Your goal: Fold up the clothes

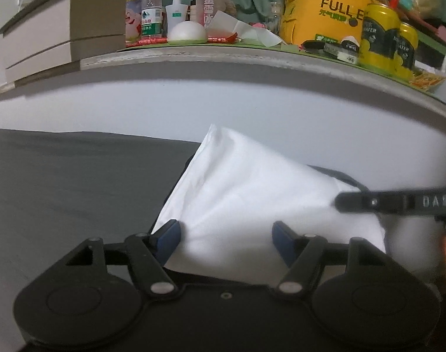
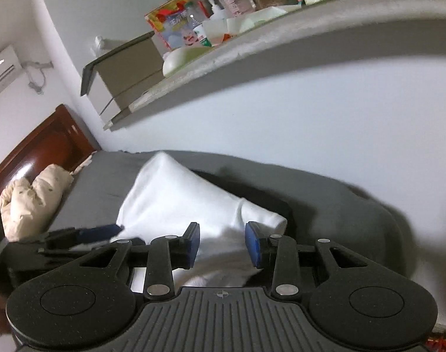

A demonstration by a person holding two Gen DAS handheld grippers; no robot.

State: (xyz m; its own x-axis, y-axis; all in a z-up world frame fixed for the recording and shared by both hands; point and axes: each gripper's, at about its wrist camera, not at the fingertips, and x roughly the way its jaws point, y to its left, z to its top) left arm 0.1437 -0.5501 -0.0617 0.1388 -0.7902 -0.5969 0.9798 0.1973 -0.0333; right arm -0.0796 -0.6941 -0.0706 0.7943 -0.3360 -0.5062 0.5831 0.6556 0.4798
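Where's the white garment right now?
The white garment lies on the grey bed sheet near the wall, straight ahead between both open grippers: left gripper, right gripper.

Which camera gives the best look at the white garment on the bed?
The right wrist view: the white garment shows nearly whole there, a sleeve sticking out over the grey bed sheet. The left wrist view shows the same garment closer, as a raised peak, its right side crossed by the other gripper.

Bedroom: bed [image 2: 111, 173], wooden headboard [image 2: 43, 146]
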